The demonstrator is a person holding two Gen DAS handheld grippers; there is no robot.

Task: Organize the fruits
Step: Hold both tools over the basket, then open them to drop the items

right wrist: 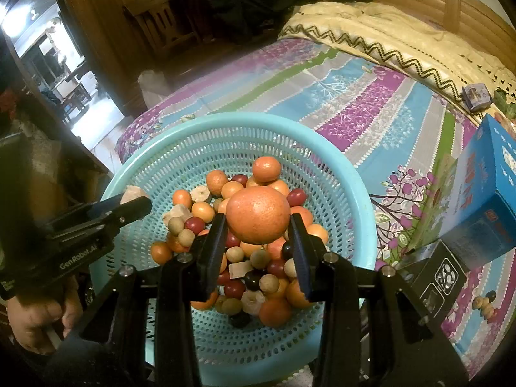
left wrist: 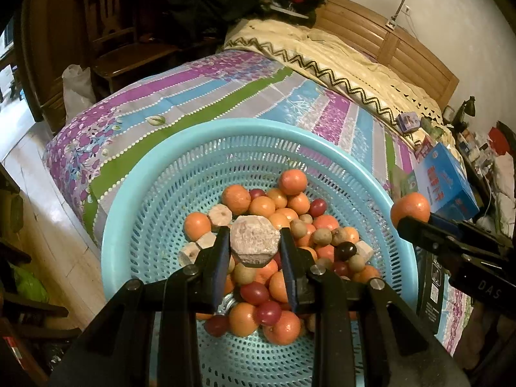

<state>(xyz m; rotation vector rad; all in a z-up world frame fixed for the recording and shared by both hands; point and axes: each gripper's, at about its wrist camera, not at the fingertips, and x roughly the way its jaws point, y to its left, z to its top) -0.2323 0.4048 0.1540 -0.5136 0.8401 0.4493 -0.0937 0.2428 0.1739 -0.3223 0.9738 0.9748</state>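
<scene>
Left claw (left wrist: 254, 242): closed on a pale, faceted peeled chunk (left wrist: 254, 242), prob. a peeled root/fruit piece, can't tell which; held above the basket, pads touching both sides. Also seen from right cam at frame left, chunk tip poking past its fingers (right wrist: 132, 208).
Right claw (right wrist: 258, 216): closed on a big orange (right wrist: 258, 214), held above the fruit pile; seen from left cam at right edge w/ orange at its tip.
Hand: person's left hand (right wrist: 38, 316) on the left gripper handle, low left in right cam.
Basket: light-blue perforated plastic basket (left wrist: 180, 174), round, directly below both claws, sitting at near end of bed.
Fruit pile (left wrist: 283, 245): heaped in basket's middle; small oranges/tangerines, dark-red round fruits, tan-brown small round ones, a few pale peeled chunks, one near-black fruit.
Boxes: black box (right wrist: 435, 277) just right of basket; blue carton (right wrist: 483, 200) leaning beyond it.
Bed: striped sheet (left wrist: 225, 96), purple/blue/green/grey w/ floral print, beyond basket.
Quilt: cream quilt (left wrist: 322, 51) w/ black zigzag trim, farther up bed, by wooden headboard (left wrist: 403, 45).
Far back: dark clothes pile (left wrist: 225, 3), wooden chair (left wrist: 119, 42), white bag (left wrist: 77, 87) on floor.
</scene>
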